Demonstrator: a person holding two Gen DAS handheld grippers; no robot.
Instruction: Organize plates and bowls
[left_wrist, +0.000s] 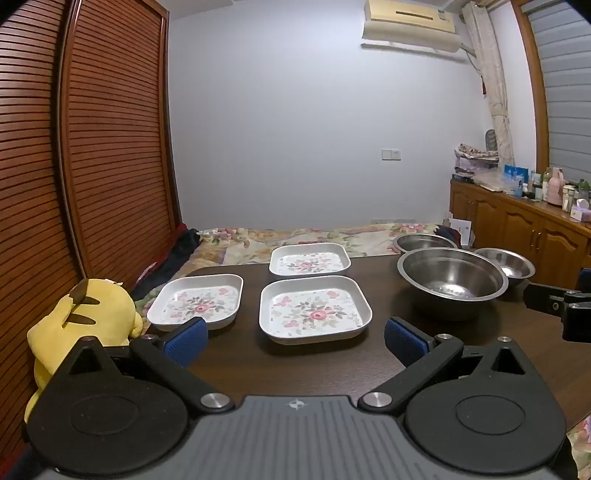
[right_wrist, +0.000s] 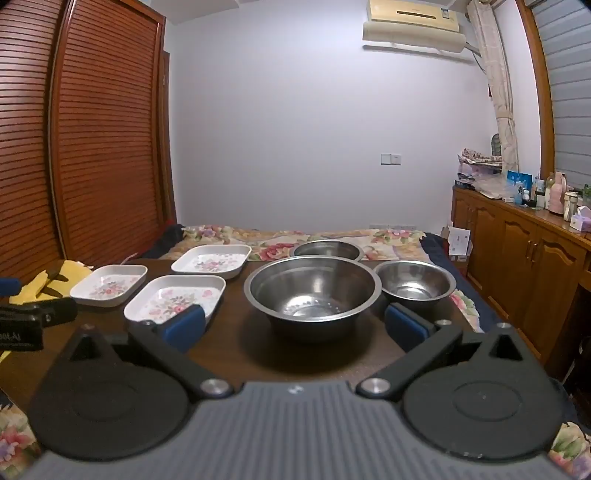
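Sitting on the dark table (left_wrist: 314, 362) are three white square plates with pink flower prints, the nearest plate (left_wrist: 314, 309) ahead of our left gripper (left_wrist: 295, 334), one plate (left_wrist: 197, 301) to its left, one plate (left_wrist: 309, 258) behind. To the right stand three steel bowls: a large bowl (right_wrist: 314, 291) facing our right gripper (right_wrist: 293, 325), a small bowl (right_wrist: 414, 284) beside it, another bowl (right_wrist: 325, 249) behind. We hold both grippers low over the near table edge, jaws spread wide, gripping nothing.

Left tool (left_wrist: 293, 338), black linkages, blue pads (2), silver screws
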